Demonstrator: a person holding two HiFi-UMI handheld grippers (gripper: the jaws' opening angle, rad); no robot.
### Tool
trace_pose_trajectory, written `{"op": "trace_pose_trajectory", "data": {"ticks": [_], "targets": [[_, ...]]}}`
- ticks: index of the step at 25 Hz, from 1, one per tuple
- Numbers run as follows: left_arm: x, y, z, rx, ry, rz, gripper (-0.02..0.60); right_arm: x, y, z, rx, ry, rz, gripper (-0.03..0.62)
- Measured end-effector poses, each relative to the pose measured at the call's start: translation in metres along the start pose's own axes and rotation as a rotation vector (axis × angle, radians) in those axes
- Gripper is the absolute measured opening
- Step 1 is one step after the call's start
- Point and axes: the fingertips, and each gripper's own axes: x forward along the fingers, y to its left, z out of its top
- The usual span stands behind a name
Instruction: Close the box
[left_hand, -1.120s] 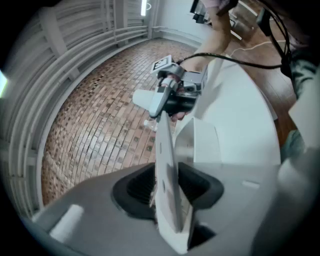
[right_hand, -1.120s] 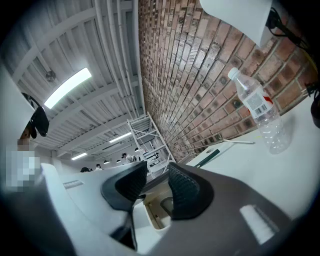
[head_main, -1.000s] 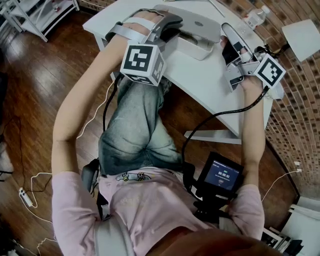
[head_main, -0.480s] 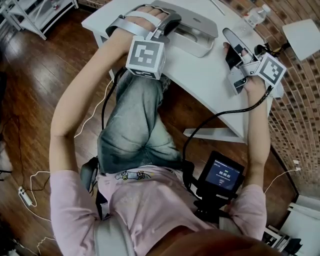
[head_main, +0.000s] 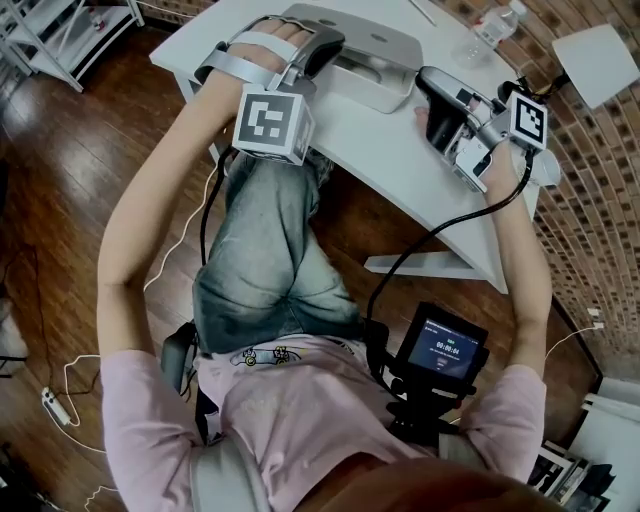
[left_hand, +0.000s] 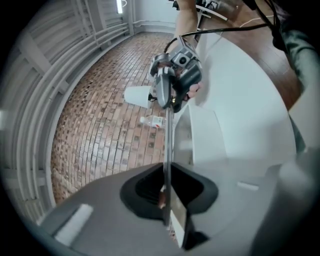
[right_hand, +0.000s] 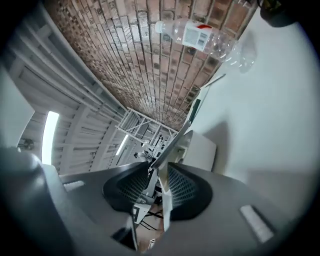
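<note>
On the white table (head_main: 400, 170) stands a white box (head_main: 385, 95) with its grey lid (head_main: 370, 40) raised above it. My left gripper (head_main: 325, 48) is at the lid's left end and is shut on the lid's thin edge (left_hand: 168, 150), which runs straight between the jaws of my left gripper (left_hand: 167, 200). My right gripper (head_main: 432, 88) is at the lid's right end. In the right gripper view the lid (right_hand: 187, 125) reaches in between the jaws of my right gripper (right_hand: 157, 187), which are closing with a gap still showing. The box (right_hand: 200, 150) lies beyond.
A clear plastic bottle (head_main: 490, 25) lies on the table behind the box, also visible as the bottle (right_hand: 200, 32). A white panel (head_main: 595, 50) stands at the far right over the brick floor. A metal shelf (head_main: 60, 30) is at far left. Cables hang below the table edge.
My right gripper has moved left along the table up to the lid's right end. My left gripper has stayed at the lid's left end, with the marker cube shifted slightly left.
</note>
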Motion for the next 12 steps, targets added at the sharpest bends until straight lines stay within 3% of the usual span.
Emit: {"op": "trace_pose_trajectory", "data": {"ticks": [7, 12], "targets": [[-0.004, -0.002, 0.003, -0.034, -0.036, -0.008, 0.048, 0.011, 0.004, 0.006, 0.019, -0.006, 0.066, 0.123], [-0.010, -0.003, 0.005, -0.031, -0.084, 0.020, 0.046, 0.005, 0.006, 0.020, -0.005, -0.006, 0.053, 0.110]]}}
